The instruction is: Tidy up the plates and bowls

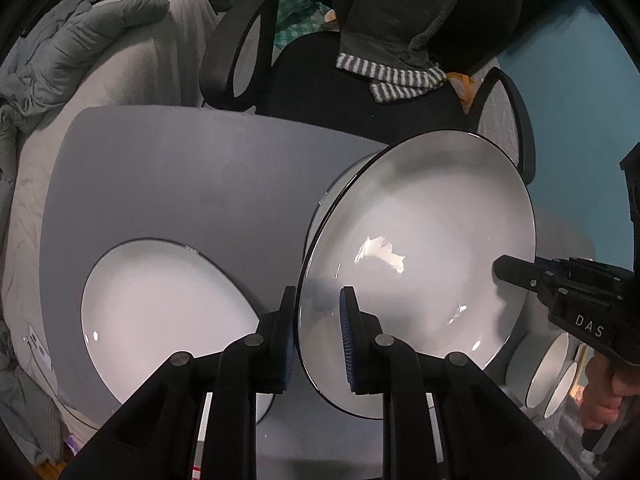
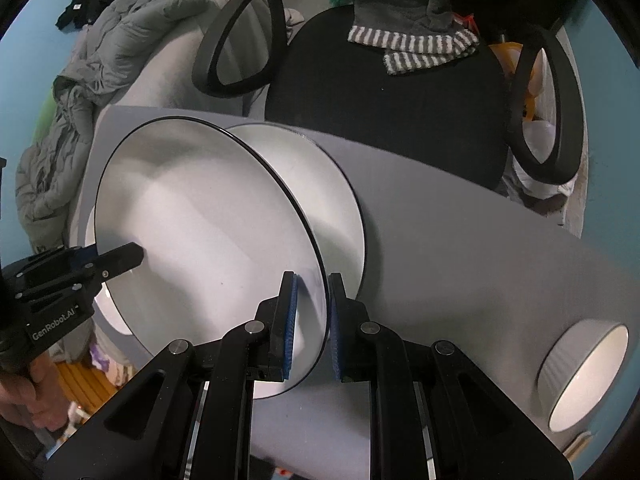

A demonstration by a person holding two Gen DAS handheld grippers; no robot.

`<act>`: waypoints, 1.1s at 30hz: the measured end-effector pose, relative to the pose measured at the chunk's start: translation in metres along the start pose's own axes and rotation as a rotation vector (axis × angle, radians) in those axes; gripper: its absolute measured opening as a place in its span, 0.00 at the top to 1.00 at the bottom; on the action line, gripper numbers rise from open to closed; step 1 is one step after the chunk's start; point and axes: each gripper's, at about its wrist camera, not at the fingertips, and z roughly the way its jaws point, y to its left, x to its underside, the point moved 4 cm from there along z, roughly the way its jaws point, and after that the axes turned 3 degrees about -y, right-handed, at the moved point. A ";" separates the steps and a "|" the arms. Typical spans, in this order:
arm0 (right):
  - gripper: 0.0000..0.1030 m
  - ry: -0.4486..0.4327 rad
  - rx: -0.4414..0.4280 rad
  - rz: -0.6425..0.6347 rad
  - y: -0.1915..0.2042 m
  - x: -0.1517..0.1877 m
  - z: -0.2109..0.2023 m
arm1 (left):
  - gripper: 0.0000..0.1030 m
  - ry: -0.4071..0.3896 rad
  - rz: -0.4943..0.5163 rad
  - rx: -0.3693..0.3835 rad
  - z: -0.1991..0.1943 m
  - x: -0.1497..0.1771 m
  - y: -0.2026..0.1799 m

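**Plate held at both edges above the table**

The left gripper [image 1: 318,332] clamps one rim of the raised, tilted plate [image 1: 420,264]; the right gripper [image 2: 312,324] pinches the opposite rim. Another plate [image 2: 340,200] lies beneath on the grey table [image 2: 460,248]; whether they touch is unclear. A bowl [image 2: 580,372] stands far right.

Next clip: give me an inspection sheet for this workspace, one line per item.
Surface: grey table, bare between dishes.
Job's things: lifted plate tilted, gripped at both rims; second plate flat under it; third plate flat to the left; bowl near the table's right end.
Clutter: nothing seen on the table.
Grippers: left gripper and right gripper each shut on the lifted plate's rim.
Cables: nothing seen.
Surroundings: black chair with a striped cloth; grey bedding; blue wall.
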 end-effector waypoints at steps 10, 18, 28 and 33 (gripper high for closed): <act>0.85 0.041 0.026 -0.011 -0.005 -0.017 0.016 | 0.81 0.040 -0.010 -0.017 0.017 -0.009 -0.005; 0.84 0.063 0.038 -0.024 -0.007 -0.017 0.026 | 0.81 0.068 -0.019 -0.017 0.030 -0.011 -0.004; 0.69 0.088 0.056 -0.001 0.000 -0.019 0.032 | 0.77 0.085 0.000 -0.025 0.038 -0.011 -0.005; 0.58 0.094 0.111 -0.031 0.011 -0.019 0.034 | 0.70 0.085 0.027 -0.054 0.038 -0.011 -0.011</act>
